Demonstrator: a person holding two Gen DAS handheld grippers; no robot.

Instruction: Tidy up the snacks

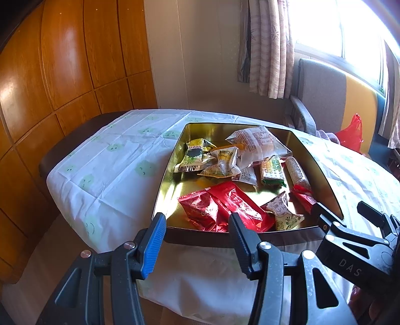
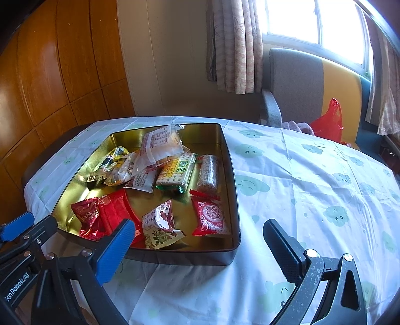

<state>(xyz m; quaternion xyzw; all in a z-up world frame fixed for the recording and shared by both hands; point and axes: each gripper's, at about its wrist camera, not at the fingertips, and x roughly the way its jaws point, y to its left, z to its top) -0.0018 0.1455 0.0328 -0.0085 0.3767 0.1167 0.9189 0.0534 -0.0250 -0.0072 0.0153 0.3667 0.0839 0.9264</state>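
A gold-lined metal tin (image 1: 165, 180) (image 2: 231, 175) sits on the table and holds several wrapped snacks. Red packets (image 1: 220, 207) (image 2: 110, 215) lie near its front edge. A green cracker pack (image 1: 272, 172) (image 2: 177, 172), a grain bar (image 2: 208, 172) and clear bags (image 1: 255, 142) (image 2: 160, 142) lie further back. My left gripper (image 1: 197, 222) is open and empty, just in front of the tin's near rim. My right gripper (image 2: 200, 231) is open and empty, over the tin's front right corner. It also shows at the lower right of the left wrist view (image 1: 345, 212).
The table wears a white cloth with green cloud faces (image 2: 312, 175). A grey and yellow chair (image 2: 295, 82) with a red plastic bag (image 2: 327, 122) stands behind the table. Wooden cabinets (image 1: 62, 75) fill the left. A curtained window (image 2: 312, 22) is at the back right.
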